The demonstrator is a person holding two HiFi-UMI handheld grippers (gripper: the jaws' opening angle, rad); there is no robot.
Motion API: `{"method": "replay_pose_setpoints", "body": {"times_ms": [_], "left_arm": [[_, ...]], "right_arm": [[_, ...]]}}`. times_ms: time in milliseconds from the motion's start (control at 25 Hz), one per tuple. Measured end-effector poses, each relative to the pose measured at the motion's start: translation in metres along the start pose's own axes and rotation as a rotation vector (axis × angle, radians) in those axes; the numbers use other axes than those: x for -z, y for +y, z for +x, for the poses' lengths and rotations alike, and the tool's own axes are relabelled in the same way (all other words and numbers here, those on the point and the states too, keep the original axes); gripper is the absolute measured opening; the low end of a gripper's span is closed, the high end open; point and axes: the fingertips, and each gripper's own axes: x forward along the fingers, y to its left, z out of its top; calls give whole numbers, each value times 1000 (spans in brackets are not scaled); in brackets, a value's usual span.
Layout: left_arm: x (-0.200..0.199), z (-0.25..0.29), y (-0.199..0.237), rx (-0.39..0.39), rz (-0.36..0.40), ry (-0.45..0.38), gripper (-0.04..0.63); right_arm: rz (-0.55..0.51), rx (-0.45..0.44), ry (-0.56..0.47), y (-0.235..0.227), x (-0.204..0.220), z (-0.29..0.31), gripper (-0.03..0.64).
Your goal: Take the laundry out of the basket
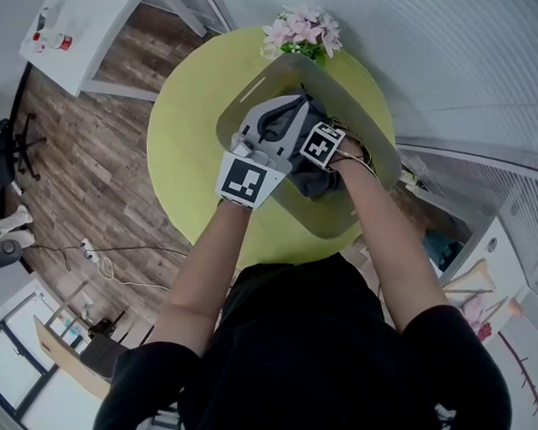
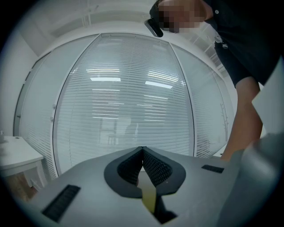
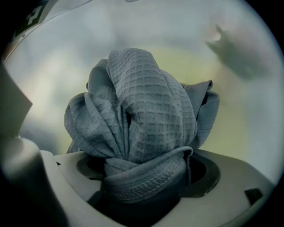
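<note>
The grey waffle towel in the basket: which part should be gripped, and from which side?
Grip the raised bunch of folds at the top of the towel, from straight above. It sits crumpled in a mound, and the basket walls close off its sides. The right gripper points down there, open around it.

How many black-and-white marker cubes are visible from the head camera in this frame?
2. One black-and-white marker cube sits on the left hand-held gripper, the other on the right hand-held gripper, both above the grey plastic basket.
</note>
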Motion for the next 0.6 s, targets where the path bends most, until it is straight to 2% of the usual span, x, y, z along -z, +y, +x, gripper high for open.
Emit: {"method": "replay_pose_setpoints", "body": {"times_ms": [400, 600], "left_arm": [[-17, -19, 3, -50, 28, 1, 9], [-21, -27, 3, -62, 68, 43, 9]], "right_arm": [[-11, 0, -47, 1, -2, -2, 443], [-53, -1, -60, 10, -4, -18, 402]]}}
